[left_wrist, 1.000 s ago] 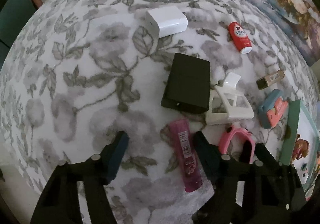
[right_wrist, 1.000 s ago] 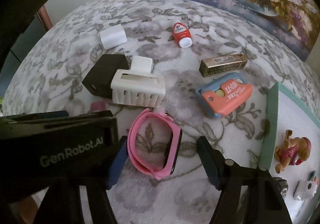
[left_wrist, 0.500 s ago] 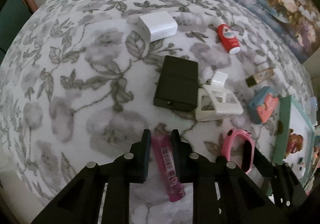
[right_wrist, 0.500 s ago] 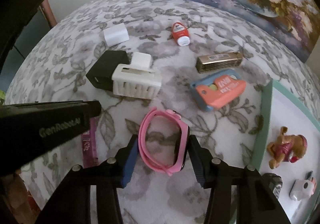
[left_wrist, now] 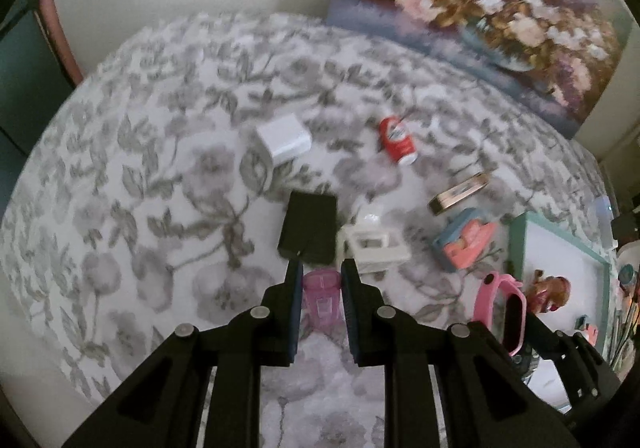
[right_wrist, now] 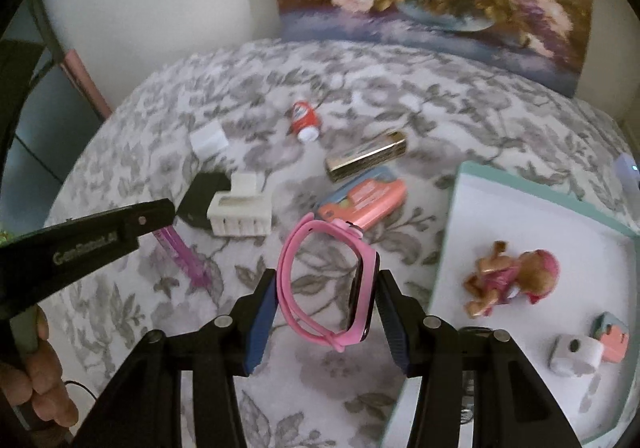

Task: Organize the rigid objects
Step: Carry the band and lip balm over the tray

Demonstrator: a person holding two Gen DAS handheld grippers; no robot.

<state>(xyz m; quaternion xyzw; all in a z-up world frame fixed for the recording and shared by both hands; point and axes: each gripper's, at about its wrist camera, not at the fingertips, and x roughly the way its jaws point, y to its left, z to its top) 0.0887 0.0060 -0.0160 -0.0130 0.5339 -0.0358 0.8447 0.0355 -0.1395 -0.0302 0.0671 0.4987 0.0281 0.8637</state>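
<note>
Left gripper [left_wrist: 320, 280] clamped on pink tube [left_wrist: 321, 298]: both pads pressed against its sides, tube end pokes forward between the fingertips. From the right wrist view the tube [right_wrist: 185, 254] hangs tilted below that gripper [right_wrist: 170, 213], lower end down toward the floral cloth [left_wrist: 140, 208]; whether it touches the cloth, can't tell.

Right gripper [right_wrist: 326, 288] clamped on pink smartwatch [right_wrist: 330, 282]: left pad on the strap loop, right pad on the black screen side, watch standing on edge between the fingers, buckle end toward the camera. Left wrist view shows the same watch [left_wrist: 502, 312] off to the right, just beside the teal tray [left_wrist: 516, 248].

Tray [right_wrist: 448, 240] sits right of the watch, white inside. It holds a toy puppy figure [right_wrist: 514, 278], a small white toy camera [right_wrist: 574, 354] and a small teal-and-pink item [right_wrist: 612, 334] touching the camera.

On the cloth, ahead of both grippers:
- black box [left_wrist: 309, 228], just past the left fingertips
- white hair claw clip [left_wrist: 374, 246], touching the black box on its right
- white charger block [left_wrist: 285, 138], farther back
- red-and-white bottle [left_wrist: 398, 140], lying on its side
- gold rectangular case [right_wrist: 366, 160]
- teal-and-coral case [right_wrist: 362, 200], just behind the watch

Frames are motion-blurred.
</note>
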